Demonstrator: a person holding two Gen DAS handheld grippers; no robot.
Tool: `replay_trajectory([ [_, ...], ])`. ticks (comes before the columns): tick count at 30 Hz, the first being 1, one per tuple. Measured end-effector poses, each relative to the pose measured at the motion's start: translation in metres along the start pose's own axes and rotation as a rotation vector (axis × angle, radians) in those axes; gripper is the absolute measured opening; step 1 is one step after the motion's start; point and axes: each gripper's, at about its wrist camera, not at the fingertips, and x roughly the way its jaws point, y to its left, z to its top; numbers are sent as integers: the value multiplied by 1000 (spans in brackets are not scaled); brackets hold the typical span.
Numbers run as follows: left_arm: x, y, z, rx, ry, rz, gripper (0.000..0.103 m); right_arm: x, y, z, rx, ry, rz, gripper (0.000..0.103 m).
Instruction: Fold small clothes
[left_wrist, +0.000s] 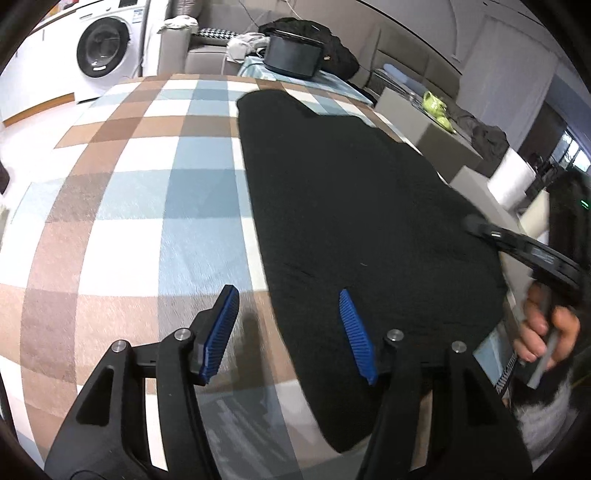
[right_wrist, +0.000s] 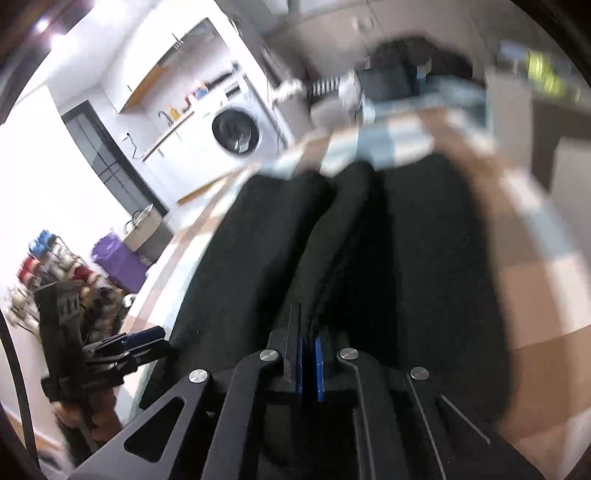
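Black cloth (left_wrist: 362, 206) lies spread flat on a desk (left_wrist: 122, 206) covered by a checked cover of blue, brown and white squares. In the left wrist view the garment runs from the near edge of the desk toward the far end, taking up the right half of the cover.

The left claw (left_wrist: 288, 332) hangs over the near part of the desk with its blue pads spread apart. One pad is above the bare checked cover, the other above the edge of the garment, and nothing is between them.

The right claw (right_wrist: 308, 363) is pressed together on a raised ridge of the black cloth; in the right wrist view a fold of fabric rises from between its blue pads and runs away up the middle of the garment. That view is blurred. In the left wrist view the same tool shows at the right edge, held by a hand (left_wrist: 543, 332) wrapped around its handle.

Beyond the desk stand a white washing machine (left_wrist: 101, 51), a grey sofa with a dark bag (left_wrist: 295, 51) on it, and a low table carrying something yellow-green (left_wrist: 437, 107).
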Motion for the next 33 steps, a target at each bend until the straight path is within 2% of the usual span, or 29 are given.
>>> replay_trajectory([
  [2, 1, 3, 4, -18, -8, 3, 54, -13, -6, 0, 4, 3, -44, 4],
  [5, 12, 6, 10, -44, 13, -10, 54, -1, -22, -8, 27, 63, -142, 5],
  [7, 23, 8, 15, -63, 26, -24, 54, 7, -34, -18, 89, 115, -134, 8],
  [10, 34, 9, 24, -89, 36, -56, 54, -1, -36, -20, 90, 97, -118, 16],
  [12, 41, 9, 29, -108, 30, -80, 47, -10, -38, -21, 101, 79, -107, 33],
  [14, 51, 8, 35, -135, 37, -111, 25, -13, -41, -22, 105, 69, -115, 39],
  [16, 57, 6, 38, -150, 35, -112, 20, -15, -44, -27, 115, 80, -120, 39],
  [17, 57, 3, 40, -140, 21, -108, 14, -15, -46, -29, 120, 86, -123, 39],
  [19, 56, 0, 40, -113, 0, -86, 12, -14, -49, -31, 131, 93, -133, 39],
  [26, 33, 20, 31, -108, -57, -30, 10, -12, -38, -34, 117, 110, -108, 40],
  [33, 7, 59, 15, -179, -72, 28, 11, 9, -15, -35, 88, 133, 3, 40],
])
